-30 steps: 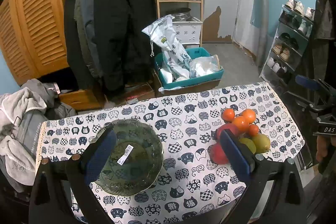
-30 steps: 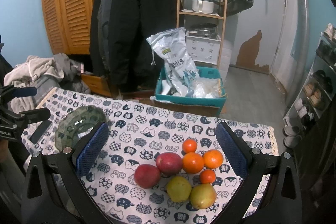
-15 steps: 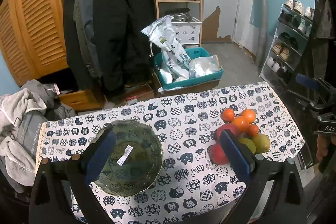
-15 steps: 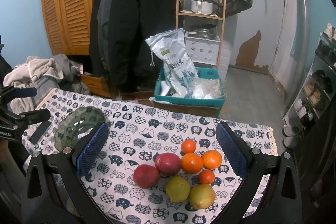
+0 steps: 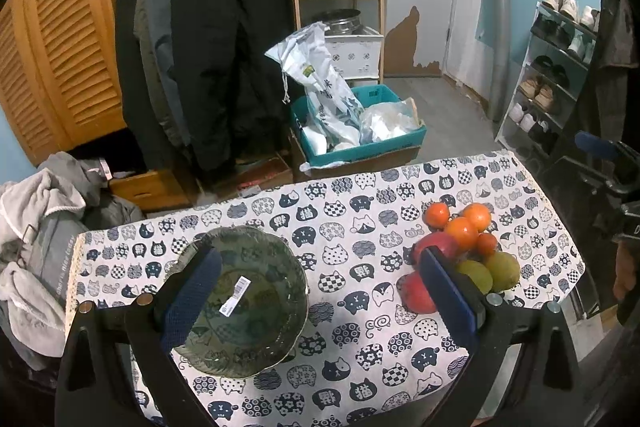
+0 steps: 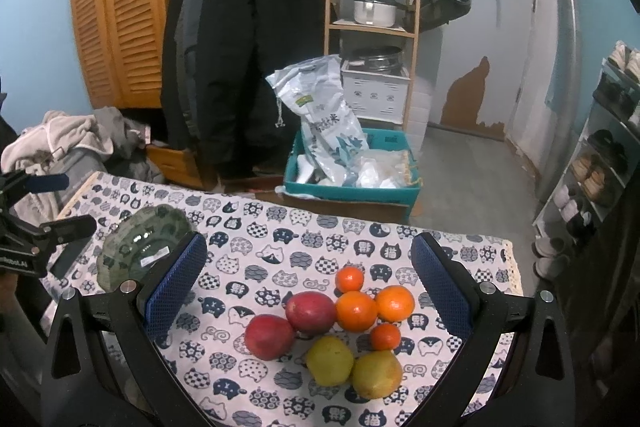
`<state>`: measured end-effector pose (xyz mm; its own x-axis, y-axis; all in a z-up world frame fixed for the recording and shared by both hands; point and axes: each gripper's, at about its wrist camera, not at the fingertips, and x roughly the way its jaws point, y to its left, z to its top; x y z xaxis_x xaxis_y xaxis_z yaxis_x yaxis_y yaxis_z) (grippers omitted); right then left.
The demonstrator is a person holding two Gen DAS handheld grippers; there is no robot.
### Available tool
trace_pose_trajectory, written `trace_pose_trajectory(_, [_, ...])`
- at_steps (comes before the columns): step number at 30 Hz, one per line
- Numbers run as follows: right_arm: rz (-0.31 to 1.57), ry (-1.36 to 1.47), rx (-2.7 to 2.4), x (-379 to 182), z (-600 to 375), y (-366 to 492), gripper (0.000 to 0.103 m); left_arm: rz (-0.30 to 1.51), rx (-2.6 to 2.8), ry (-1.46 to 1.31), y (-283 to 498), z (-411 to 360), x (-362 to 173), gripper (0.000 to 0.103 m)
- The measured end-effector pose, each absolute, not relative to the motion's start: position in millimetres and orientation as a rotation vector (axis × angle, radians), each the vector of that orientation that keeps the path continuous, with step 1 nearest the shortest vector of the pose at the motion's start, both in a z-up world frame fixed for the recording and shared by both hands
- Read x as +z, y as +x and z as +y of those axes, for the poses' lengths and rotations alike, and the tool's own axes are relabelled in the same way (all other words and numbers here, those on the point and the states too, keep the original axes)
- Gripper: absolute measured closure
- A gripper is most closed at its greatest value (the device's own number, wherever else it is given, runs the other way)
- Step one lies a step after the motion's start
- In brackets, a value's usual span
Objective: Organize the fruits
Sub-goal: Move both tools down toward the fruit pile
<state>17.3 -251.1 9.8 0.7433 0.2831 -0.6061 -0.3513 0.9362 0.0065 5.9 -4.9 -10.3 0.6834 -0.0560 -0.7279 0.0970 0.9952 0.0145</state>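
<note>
The right hand-held gripper (image 6: 308,291) hangs over the fruit pile with its blue, mesh-textured pads wide apart and nothing between them. The left hand-held gripper (image 5: 320,291) hangs likewise spread and empty, its left pad over the green bowl (image 5: 256,339).

Judging from this, no fruit has been moved yet and the step in hand is a first pick by the right side. The nearest pieces are the two yellow-green pears (image 6: 354,367), touching each other at the front edge of the cluster; behind them sit two red apples (image 6: 290,323), also touching, and beyond those four oranges (image 6: 370,303) of differing sizes packed together. A sensible approach would be to take an outer fruit, such as the front red apple or a pear, so the pads close on free sides and do not nudge a neighbour into rolling. All the fruit is round and smooth-skinned, so a grip across the widest part, with gentle pressure, should hold best.

The tabletop (image 6: 256,239) is covered by a white cloth printed with dark blue cat faces, which may wrinkle if dragged. The bowl is dark, translucent glass with a scalloped rim and a white label inside, standing well apart from the fruit to the left. Farther off, a teal crate (image 6: 352,187) holds crinkled plastic bags.
</note>
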Motion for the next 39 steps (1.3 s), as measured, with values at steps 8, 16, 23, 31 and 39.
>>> trace_pose_trajectory(8, [0.666, -0.087, 0.304, 2.5, -270.9, 22.4, 0.003, 0.903, -0.126, 0.039, 23.1, -21.2, -39.8, 0.003])
trace_pose_trajectory(16, [0.727, -0.063, 0.249, -19.2, -299.2, 31.5, 0.003, 1.028, -0.181, -0.001, 41.0, -51.1, -78.5, 0.003])
trace_pose_trajectory(23, [0.778, -0.029, 0.216, -36.8, -324.3, 35.7, 0.003, 1.072, -0.194, -0.002, 57.1, -75.9, -101.9, 0.003])
trace_pose_trajectory(31, [0.877, -0.038, 0.195, -76.5, -338.1, 46.9, 0.003, 1.147, -0.212, 0.007, 69.6, -102.2, -132.3, 0.003])
trace_pose_trajectory(39, [1.019, -0.046, 0.181, -132.0, -348.4, 59.3, 0.003, 1.189, -0.224, 0.058, 81.4, -123.0, -159.3, 0.003])
